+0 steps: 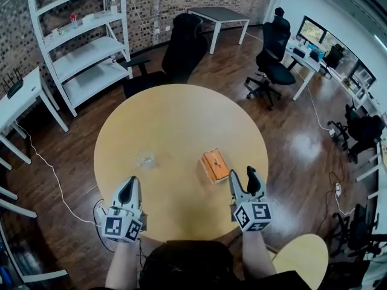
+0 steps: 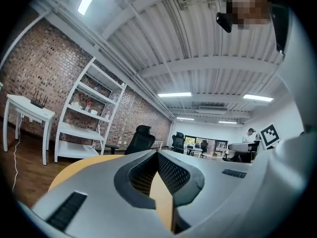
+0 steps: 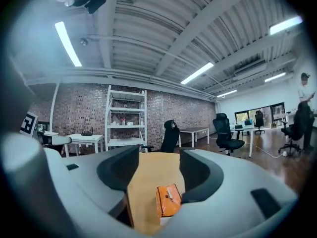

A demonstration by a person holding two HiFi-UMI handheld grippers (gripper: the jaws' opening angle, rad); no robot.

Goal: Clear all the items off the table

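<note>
Round wooden surface [image 1: 175, 119] w/ two items on it. Orange packet [image 1: 215, 165] lies flat, R of centre, toward near edge. Small clear crumpled thing [image 1: 146, 159] sits L of centre, well apart from the packet; looks like plastic wrap, can't tell for sure.

L gripper [image 1: 127, 188] is over the near-L part of the surface. Its jaws are closed tip to tip w/ nothing betw. them. In the left gripper view [image 2: 157, 153] only bare wood shows below the tips. The clear thing lies on its far side, not touching.

R gripper [image 1: 243, 175] is at the near-R edge, near the packet, which lies to its L and a bit farther. Jaws partway apart, moderate gap, gripping nothing. In the right gripper view [image 3: 158, 157] the packet [image 3: 168, 200] shows low in the gap, nearer the R jaw, no pad pressing on it.

Beyond the far edge: black office chair [image 1: 181, 44]. White shelf unit [image 1: 84, 47] stands far L, by the brick wall.
</note>
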